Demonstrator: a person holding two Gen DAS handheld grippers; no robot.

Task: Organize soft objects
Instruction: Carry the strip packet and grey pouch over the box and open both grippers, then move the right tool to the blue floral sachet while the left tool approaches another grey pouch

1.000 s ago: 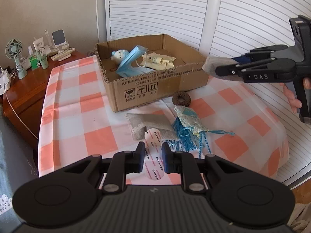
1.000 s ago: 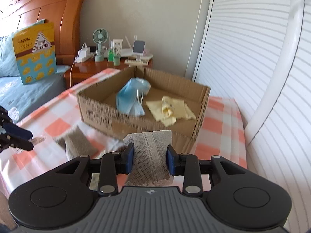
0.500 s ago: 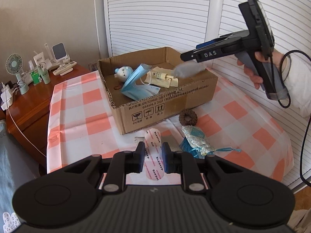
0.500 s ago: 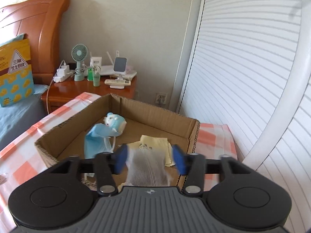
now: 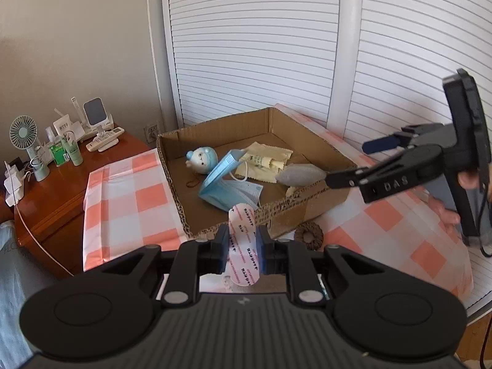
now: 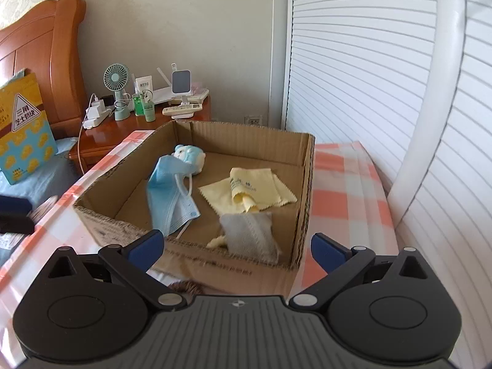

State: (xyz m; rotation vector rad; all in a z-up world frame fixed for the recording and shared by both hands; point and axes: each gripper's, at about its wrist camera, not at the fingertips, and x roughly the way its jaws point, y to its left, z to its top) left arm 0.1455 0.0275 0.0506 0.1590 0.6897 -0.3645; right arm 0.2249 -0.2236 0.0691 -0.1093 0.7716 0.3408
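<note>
Two grippers are working here. The right gripper [image 6: 236, 244] has its jaws opening wide and nothing is between its blue pads; the grey lace pouch [image 6: 249, 235] is already out of them, in the near right part of the cardboard box [image 6: 307, 184], partly on the yellow cloth [image 6: 249, 187]. In the left wrist view this pouch [image 5: 299, 173] looks just above the box floor, at the tip of the right gripper [image 5: 353, 166], so I cannot tell if it has fully landed.

The left gripper [image 5: 243, 253] is clenched on a white pad with red print [image 5: 243, 246], held at its lower half, and the pad stands up at 12 o'clock from the jaws, in front of the near wall of the box.

Inside the box, at 10 o'clock from the pouch, lie a blue face mask [image 6: 170, 196] and a small blue plush toy [image 6: 189, 155]. A brown hair ring [image 5: 309, 235] is on the checked tablecloth [image 5: 129, 196], just outside the near wall, at 2 o'clock from the left jaws.

I judge the pad to be very light, thin and floppy, perhaps a little slippery because of its smooth cover. A hold near the middle seems best, so the free ends bend less. The hair ring should be soft and springy; pinching one side of the ring is enough.
</note>
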